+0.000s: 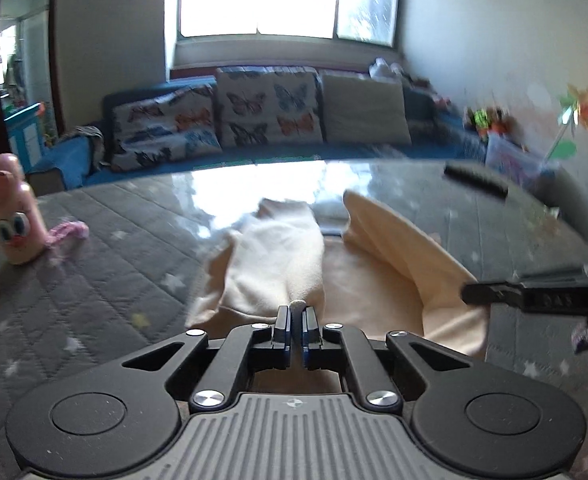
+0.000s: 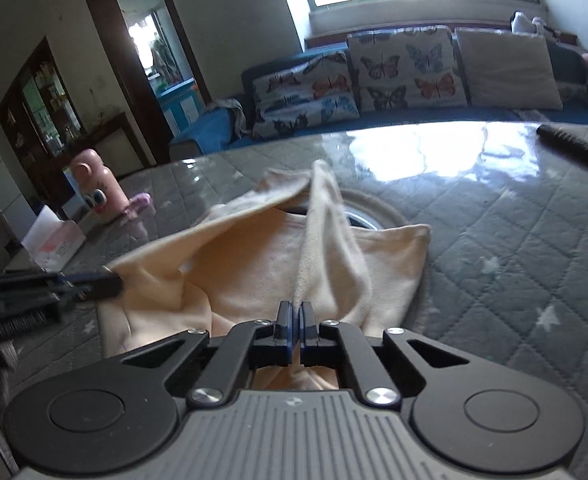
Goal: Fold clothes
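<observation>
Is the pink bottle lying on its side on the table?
No. In the right wrist view the pink bottle stands upright on the quilted table cover, beside a pink tissue box.

Cream garment (image 1: 277, 256), grey star-quilted cover (image 2: 514, 248)

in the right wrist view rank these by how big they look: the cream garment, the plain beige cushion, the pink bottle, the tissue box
1. cream garment, largest, though nearest the camera
2. plain beige cushion
3. pink bottle and tissue box: they look alike, so no ranking
</observation>
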A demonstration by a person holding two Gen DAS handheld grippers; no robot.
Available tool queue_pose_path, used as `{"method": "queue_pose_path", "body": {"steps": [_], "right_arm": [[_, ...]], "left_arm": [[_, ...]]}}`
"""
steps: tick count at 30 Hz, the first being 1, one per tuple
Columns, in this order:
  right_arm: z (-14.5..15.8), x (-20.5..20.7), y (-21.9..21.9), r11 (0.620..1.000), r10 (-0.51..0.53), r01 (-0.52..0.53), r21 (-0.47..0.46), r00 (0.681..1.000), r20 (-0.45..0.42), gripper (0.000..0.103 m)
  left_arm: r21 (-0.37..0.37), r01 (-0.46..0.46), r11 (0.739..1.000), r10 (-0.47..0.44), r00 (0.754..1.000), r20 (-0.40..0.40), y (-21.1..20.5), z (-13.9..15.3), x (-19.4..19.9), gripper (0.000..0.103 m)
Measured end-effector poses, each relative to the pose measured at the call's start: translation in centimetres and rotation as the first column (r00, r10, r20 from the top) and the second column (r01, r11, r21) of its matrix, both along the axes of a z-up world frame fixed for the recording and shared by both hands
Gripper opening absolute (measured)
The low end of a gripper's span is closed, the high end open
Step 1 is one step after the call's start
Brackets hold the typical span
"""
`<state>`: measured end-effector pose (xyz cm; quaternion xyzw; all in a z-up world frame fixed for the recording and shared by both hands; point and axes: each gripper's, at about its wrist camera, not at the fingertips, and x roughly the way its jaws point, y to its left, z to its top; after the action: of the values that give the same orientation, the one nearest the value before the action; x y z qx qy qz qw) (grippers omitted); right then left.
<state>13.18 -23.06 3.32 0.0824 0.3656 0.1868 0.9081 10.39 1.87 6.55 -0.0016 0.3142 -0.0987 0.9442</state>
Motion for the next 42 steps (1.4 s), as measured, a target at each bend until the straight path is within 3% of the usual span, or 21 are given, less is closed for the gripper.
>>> {"method": "queue_pose_path", "body": {"steps": [6,13,17,20,22,28,30,35,40,41,42], "right_arm": [[1.7,-4.3,-1.7,0.999,0.031,-0.031,0.017,0.999,0.032,0.002],[2.3,-6.6,-1.6,0.993,0.083,-0.080,-0.083,0.996,0.033,0.006],[2.9,-4.3,0.0,0.989,0.112,-0.106,-0.103,0.992,0.054,0.009],[2.8,-1.9,1.6,0.983,0.145,-0.138,-0.122,0.988,0.056,0.017],[2.4,-0.1,3.0,0.977,0.166,-0.157,-0.145,0.985,0.052,0.019],[0.6,4.7,6.7,0.957,0.223,-0.213,-0.199,0.974,0.030,0.026],[-0.4,6.5,8.0,0.947,0.240,-0.231,-0.222,0.971,0.011,0.033],[-2.6,9.6,10.0,0.930,0.253,-0.248,-0.270,0.967,-0.017,0.034],[-4.7,11.6,10.5,0.936,0.230,-0.236,-0.260,0.972,-0.054,0.033],[-4.8,11.7,10.4,0.938,0.228,-0.233,-0.256,0.972,-0.051,0.032],[-4.9,11.7,10.2,0.941,0.225,-0.228,-0.250,0.974,-0.040,0.023]], "left_arm": [[-0.043,-0.007,0.999,0.007,1.000,-0.020,3.0,1.0,-4.2,0.006],[-0.022,0.003,1.000,-0.005,0.993,-0.117,3.3,-1.5,-5.7,0.006],[-0.010,-0.010,1.000,0.008,0.992,-0.126,3.5,-1.7,-5.4,0.009],[-0.001,-0.003,1.000,0.002,0.994,-0.113,3.4,-1.4,-4.6,0.014],[0.005,0.002,1.000,-0.001,0.995,-0.104,3.3,-1.3,-4.1,0.025],[0.021,0.014,1.000,-0.011,0.995,-0.100,2.7,-1.5,-1.3,0.032],[0.029,0.026,0.999,-0.023,0.994,-0.108,2.2,-1.7,-0.1,0.033],[0.054,0.059,0.997,-0.052,0.991,-0.126,0.8,-2.6,2.8,0.038],[0.062,0.078,0.995,-0.068,0.986,-0.152,-0.6,-3.5,5.0,0.043],[0.068,0.082,0.994,-0.071,0.985,-0.157,-0.9,-3.7,5.4,0.044],[0.075,0.086,0.993,-0.072,0.984,-0.163,-1.2,-3.9,5.8,0.044]]}}
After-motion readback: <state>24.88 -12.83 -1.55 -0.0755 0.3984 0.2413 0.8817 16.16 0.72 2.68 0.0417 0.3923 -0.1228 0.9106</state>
